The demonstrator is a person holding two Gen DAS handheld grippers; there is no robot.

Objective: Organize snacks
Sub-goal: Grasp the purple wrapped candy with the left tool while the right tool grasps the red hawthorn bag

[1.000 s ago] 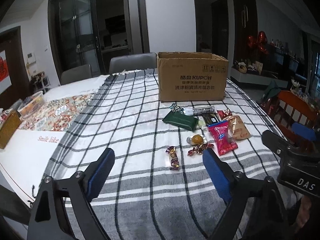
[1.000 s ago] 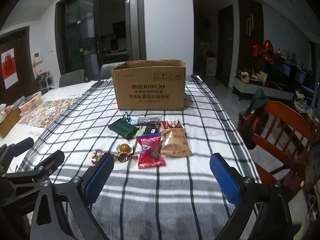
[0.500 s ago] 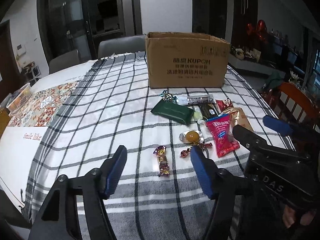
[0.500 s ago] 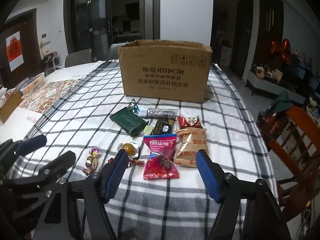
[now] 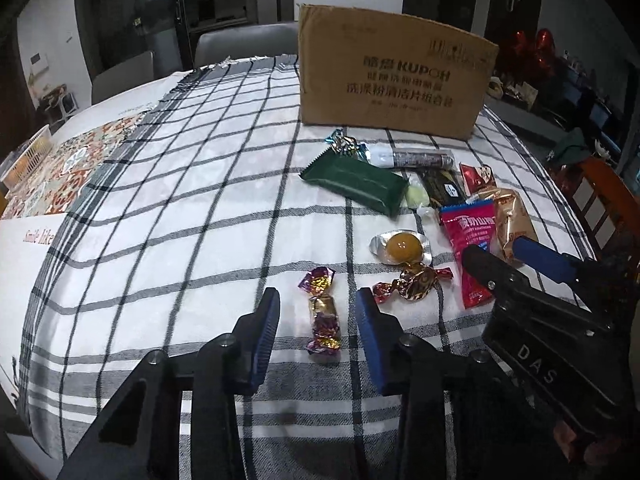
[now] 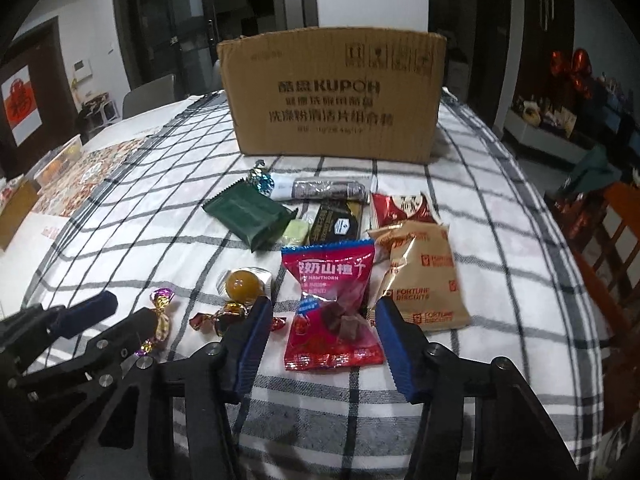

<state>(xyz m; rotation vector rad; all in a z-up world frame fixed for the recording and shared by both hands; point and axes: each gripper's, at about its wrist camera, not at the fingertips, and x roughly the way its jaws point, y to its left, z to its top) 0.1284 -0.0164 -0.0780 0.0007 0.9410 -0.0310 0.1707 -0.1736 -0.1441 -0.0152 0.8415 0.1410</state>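
Several snacks lie on the checked tablecloth in front of a cardboard box. My left gripper is open, its blue pads on either side of a purple-gold wrapped candy lying on the cloth. My right gripper is open around a red hawthorn snack bag, which lies flat. Beside it are a tan biscuit pack, a green pack, a yellow jelly cup and a red-gold candy. The right gripper also shows in the left wrist view.
A dark snack tube, a black bar and a small red pack lie near the box. A wooden chair stands at the table's right. A patterned mat and a basket lie at the left.
Both grippers have moved forward and down to the snacks and narrowed; the left now brackets the purple candy, the right the red bag.
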